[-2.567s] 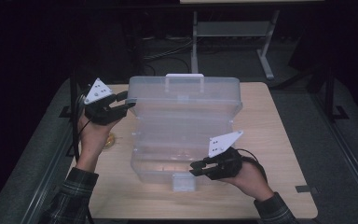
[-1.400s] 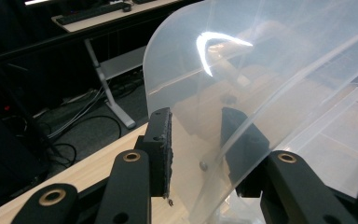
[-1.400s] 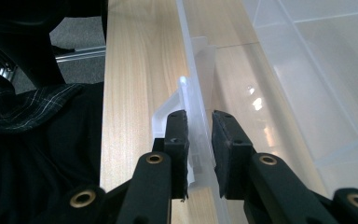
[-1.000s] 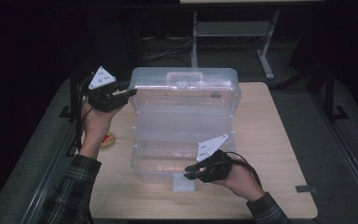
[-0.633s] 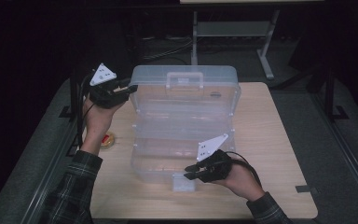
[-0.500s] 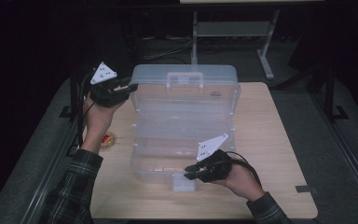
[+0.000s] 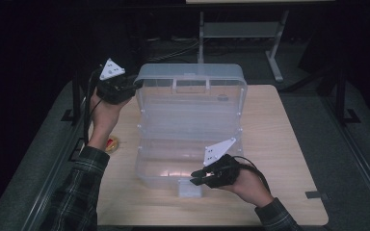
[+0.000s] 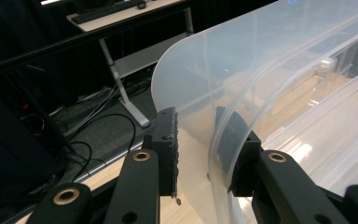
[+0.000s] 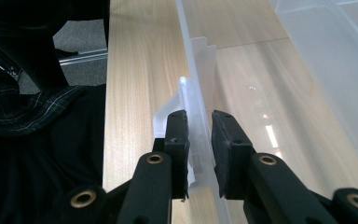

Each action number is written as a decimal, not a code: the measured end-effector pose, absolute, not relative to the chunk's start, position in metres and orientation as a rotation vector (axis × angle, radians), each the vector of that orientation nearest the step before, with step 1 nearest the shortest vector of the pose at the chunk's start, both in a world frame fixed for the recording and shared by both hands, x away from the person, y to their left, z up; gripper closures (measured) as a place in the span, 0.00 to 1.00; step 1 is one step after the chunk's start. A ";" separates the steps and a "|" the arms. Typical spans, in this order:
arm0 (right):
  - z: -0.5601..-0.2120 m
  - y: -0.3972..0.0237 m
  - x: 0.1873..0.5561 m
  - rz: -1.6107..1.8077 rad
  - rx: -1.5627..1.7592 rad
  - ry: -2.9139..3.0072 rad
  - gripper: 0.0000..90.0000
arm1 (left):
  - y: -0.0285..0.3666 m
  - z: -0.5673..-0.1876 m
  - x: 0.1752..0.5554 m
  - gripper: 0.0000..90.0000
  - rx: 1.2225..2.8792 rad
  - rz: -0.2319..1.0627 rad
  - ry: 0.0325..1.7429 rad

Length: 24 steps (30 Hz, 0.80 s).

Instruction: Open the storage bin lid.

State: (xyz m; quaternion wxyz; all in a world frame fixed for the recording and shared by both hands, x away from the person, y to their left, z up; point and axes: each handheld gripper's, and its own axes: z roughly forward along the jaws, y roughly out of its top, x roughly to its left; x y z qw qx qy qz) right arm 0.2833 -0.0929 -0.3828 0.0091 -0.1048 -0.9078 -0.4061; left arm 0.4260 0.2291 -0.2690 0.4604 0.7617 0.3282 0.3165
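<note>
A clear plastic box stands open on the wooden table (image 7: 279, 144). Its lid (image 7: 192, 101) is raised nearly upright behind the base (image 7: 164, 166). My left gripper (image 7: 134, 85) is at the lid's upper left corner. In the left gripper view the lid's curved rim (image 8: 214, 140) runs between the jaws of my left gripper (image 8: 200, 149), which have just been closing on it. My right gripper (image 7: 195, 177) is shut on the base's front wall beside the latch (image 7: 189, 188). In the right gripper view that thin wall (image 9: 196, 93) sits pinched in my right gripper (image 9: 199, 140).
A small red and yellow object (image 7: 111, 143) lies on the table left of the box, near my left forearm. A metal stand (image 7: 274, 62) rises behind the table's far edge. Dark floor and cables surround the table.
My left gripper has moved up and back with the lid's corner, and the lid now stands more upright. The right gripper has stayed on the front wall.
</note>
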 end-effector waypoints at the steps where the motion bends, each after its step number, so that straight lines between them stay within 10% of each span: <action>1: -0.383 -0.093 0.283 -1.269 -0.327 -2.835 0.85 | 0.229 -0.269 0.426 0.78 1.875 0.779 0.808; 24: -0.383 -0.093 0.283 -1.268 -0.339 -2.827 0.85 | 0.224 -0.272 0.454 0.83 1.863 0.767 0.872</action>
